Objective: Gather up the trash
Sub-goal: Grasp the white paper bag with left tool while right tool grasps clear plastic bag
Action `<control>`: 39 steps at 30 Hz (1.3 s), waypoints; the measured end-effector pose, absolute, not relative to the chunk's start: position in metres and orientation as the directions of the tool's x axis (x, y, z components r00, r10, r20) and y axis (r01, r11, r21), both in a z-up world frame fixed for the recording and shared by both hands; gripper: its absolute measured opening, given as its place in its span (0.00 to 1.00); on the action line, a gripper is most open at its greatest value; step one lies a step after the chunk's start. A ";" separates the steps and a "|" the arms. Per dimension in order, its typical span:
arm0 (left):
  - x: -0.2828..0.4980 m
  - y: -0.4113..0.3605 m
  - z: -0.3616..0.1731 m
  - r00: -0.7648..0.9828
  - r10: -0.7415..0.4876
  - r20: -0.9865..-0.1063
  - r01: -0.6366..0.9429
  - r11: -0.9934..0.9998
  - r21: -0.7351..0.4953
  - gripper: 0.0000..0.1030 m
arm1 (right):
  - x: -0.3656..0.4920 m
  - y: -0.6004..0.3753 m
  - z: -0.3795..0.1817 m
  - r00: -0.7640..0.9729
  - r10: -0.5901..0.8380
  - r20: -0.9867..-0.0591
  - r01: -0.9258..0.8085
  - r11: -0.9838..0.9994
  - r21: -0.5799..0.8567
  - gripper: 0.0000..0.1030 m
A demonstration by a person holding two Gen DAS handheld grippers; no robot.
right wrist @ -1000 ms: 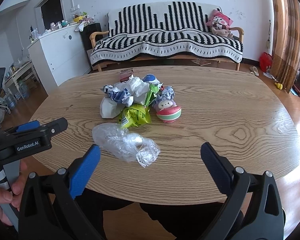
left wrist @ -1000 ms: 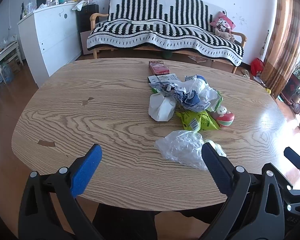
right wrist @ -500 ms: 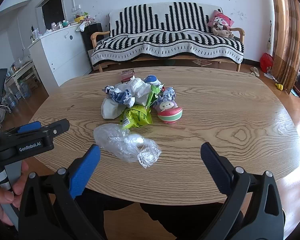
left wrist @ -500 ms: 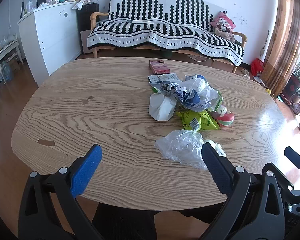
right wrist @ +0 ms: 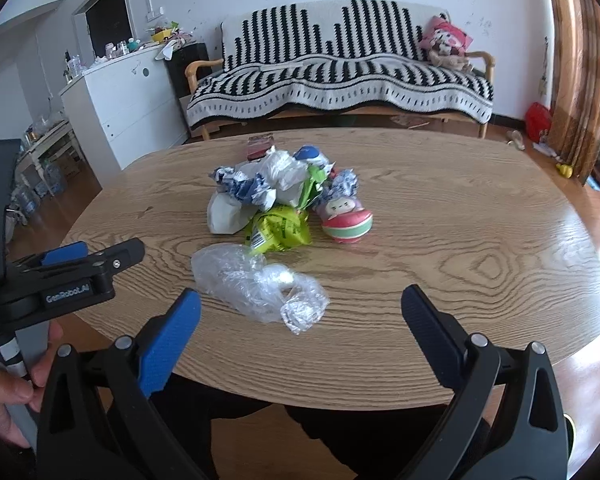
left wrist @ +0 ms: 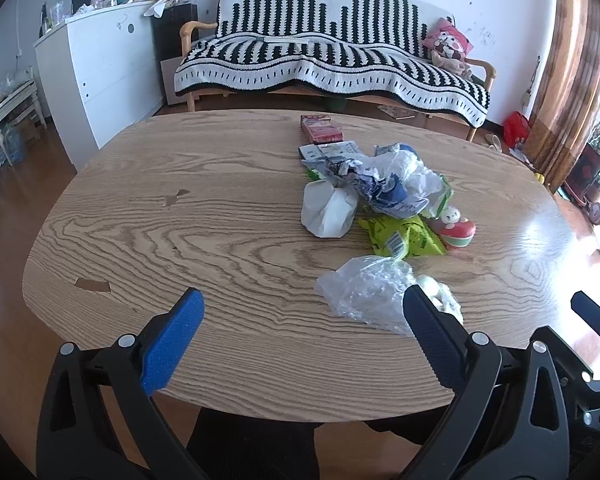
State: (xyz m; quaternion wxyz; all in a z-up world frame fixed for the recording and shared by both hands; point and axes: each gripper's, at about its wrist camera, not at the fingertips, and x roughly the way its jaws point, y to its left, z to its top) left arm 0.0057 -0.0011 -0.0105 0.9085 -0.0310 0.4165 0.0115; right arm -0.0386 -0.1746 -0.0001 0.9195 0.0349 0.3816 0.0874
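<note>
On the oval wood-grain table, a crumpled clear plastic bag lies close to the near edge, just in front of a heap of trash toward the middle: a yellow-green snack wrapper, a white crumpled bag, blue-and-white crumpled paper and a red, white and green round toy. The left gripper and right gripper both hover over the near edge, jaws wide apart and holding nothing. A hand grips the left gripper's handle.
</note>
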 end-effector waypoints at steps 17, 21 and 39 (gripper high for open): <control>0.149 -0.009 -0.085 0.578 -0.008 -0.816 0.167 0.980 0.109 0.94 | 0.045 -0.136 -0.105 0.486 0.328 -0.810 -0.300 0.933 0.198 0.94; 0.169 -0.013 -0.099 0.543 -0.050 -0.838 0.207 0.975 0.076 0.94 | 0.052 -0.120 -0.114 0.497 0.316 -0.808 -0.352 0.925 0.145 0.87; 0.141 0.041 -0.051 0.605 -0.022 -0.796 0.118 0.991 0.062 0.53 | 0.037 -0.125 -0.060 0.543 0.383 -0.747 -0.365 0.909 0.201 0.15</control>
